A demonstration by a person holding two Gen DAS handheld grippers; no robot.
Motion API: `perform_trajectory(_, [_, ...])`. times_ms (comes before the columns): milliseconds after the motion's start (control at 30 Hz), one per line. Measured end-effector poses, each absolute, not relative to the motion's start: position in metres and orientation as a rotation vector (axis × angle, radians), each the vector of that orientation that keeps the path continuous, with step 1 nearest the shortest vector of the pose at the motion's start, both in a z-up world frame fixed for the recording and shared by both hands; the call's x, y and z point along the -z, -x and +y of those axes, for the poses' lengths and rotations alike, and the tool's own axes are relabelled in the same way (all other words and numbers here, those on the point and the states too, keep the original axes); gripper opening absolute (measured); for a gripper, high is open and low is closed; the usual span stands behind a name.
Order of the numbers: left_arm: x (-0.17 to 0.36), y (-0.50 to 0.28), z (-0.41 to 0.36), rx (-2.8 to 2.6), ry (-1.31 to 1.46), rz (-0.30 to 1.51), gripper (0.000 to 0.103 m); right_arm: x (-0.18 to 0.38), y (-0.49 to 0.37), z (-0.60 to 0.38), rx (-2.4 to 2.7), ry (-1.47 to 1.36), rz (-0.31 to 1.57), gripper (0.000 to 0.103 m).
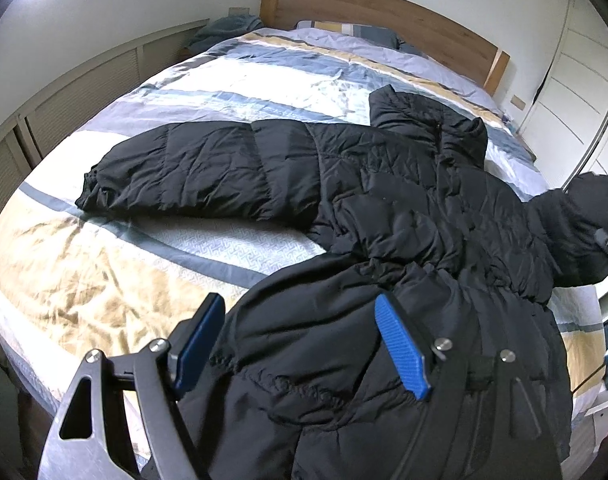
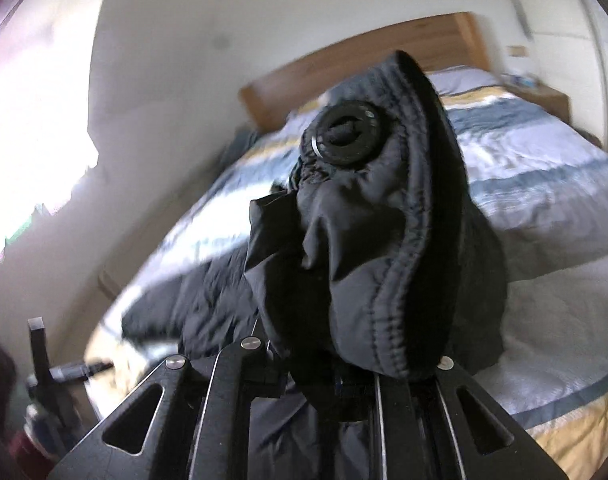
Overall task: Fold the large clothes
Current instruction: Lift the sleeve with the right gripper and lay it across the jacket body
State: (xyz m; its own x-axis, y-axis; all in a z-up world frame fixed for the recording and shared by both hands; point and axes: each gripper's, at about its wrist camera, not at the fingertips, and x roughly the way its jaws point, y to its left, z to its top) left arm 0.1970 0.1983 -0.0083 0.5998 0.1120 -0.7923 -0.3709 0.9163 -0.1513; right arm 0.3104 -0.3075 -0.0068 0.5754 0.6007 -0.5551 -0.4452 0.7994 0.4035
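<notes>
A black puffer jacket (image 1: 384,200) lies spread on the bed, one sleeve (image 1: 184,172) stretched out to the left. My left gripper (image 1: 300,344) is open, its blue pads (image 1: 400,348) standing wide apart over the jacket's lower body, holding nothing. In the right wrist view my right gripper (image 2: 344,376) is shut on the jacket's other sleeve cuff (image 2: 368,248), held up above the bed; the cuff's round black button (image 2: 346,138) faces the camera. The fingertips are hidden by fabric. That raised cuff also shows at the right edge of the left wrist view (image 1: 576,224).
The bed has a striped blue, white and tan cover (image 1: 104,288) and a wooden headboard (image 1: 384,16). Louvred cabinets (image 1: 64,108) run along the left wall. A white wardrobe (image 1: 576,92) stands at right. A nightstand (image 2: 544,98) is beside the headboard.
</notes>
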Motion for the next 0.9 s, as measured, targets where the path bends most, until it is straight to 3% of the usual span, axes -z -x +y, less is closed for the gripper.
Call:
perform_trajectory(367, [0.009, -0.186, 0.2, -0.3, 0.321, 0.894, 0.076, 0.08, -0.289, -0.206, -0.745, 0.0, 0.974, 0.028])
perform_trajectory(533, [0.009, -0.186, 0.2, -0.301, 0.322, 0.897, 0.076, 0.1, -0.287, -0.19, -0.752, 0.011, 1.014, 0.057])
perform_trajectory(600, [0.009, -0.186, 0.199, -0.299, 0.323, 0.901, 0.076, 0.1, -0.286, -0.189, -0.76, 0.003, 1.016, 0.061])
perform_trajectory(900, [0.012, -0.196, 0.181, -0.285, 0.297, 0.928, 0.076, 0.092, -0.263, -0.184, -0.81, 0.039, 0.972, 0.065])
